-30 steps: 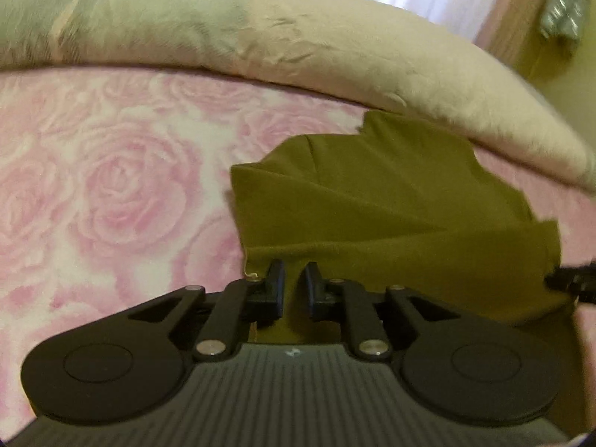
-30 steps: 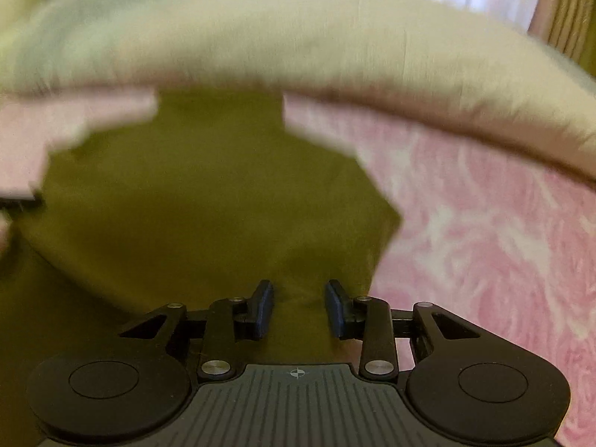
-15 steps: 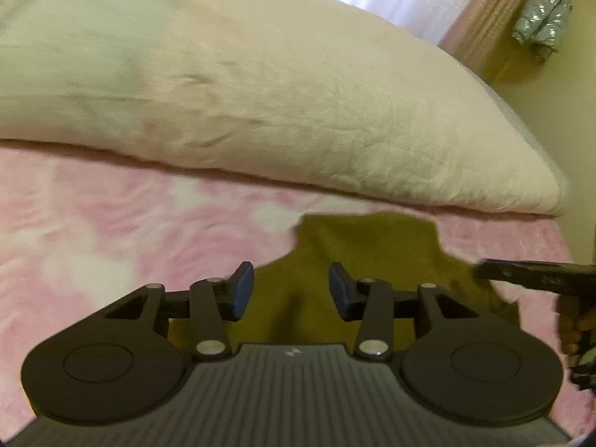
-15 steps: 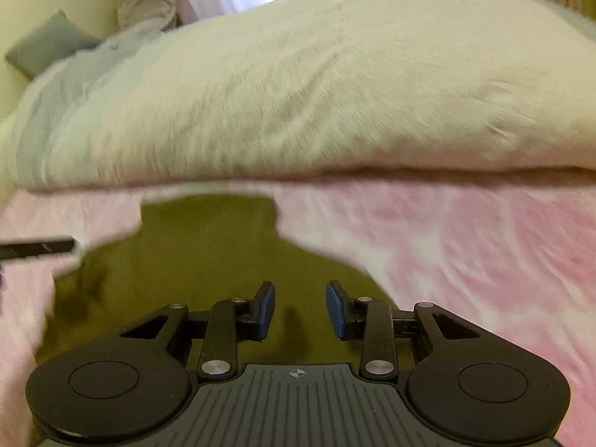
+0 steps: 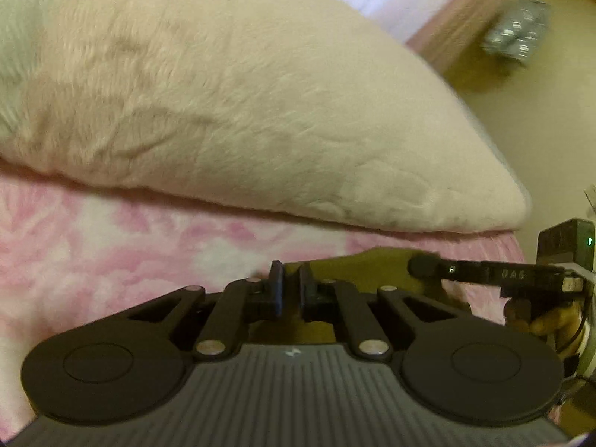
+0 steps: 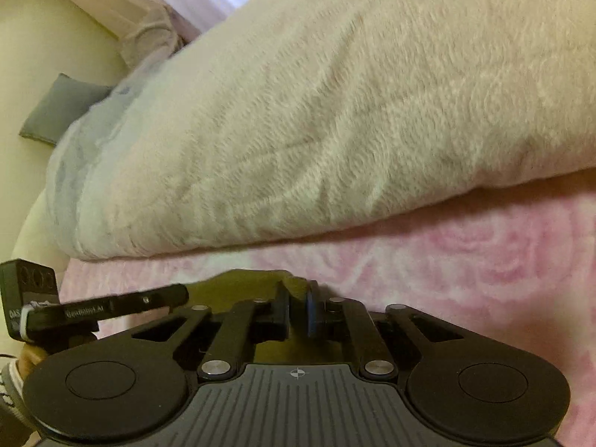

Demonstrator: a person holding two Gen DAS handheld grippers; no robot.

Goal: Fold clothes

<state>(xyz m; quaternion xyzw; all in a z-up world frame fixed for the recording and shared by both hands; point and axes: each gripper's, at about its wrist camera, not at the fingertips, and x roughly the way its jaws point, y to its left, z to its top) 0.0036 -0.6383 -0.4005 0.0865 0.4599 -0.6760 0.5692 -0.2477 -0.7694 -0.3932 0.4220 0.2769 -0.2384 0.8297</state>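
Here, taking the olive garment [image 5: 376, 264] as my landmark, I go left to right. It lies low on the pink rose bedspread [image 5: 111, 238], just in front of the big cream pillow [image 5: 260, 111], and only a narrow strip of it shows above each gripper body. At its left end sits my left hand-held gripper [image 5: 289, 283]: the jaws are closing, nearly together, with olive cloth showing in the slit between them; I judge they are pinching the garment's edge, though I cannot see the pads press. At its right end sits my right hand-held gripper [image 6: 297, 307], jaws likewise closing to a thin gap with olive cloth at the tips, and the same doubt holds. Each gripper shows in the other's view as a dark bar beside the garment. The garment's long axis seems to run across, from one gripper to the other, so both hands are equally near and the coming fold turns on moving the two ends together.
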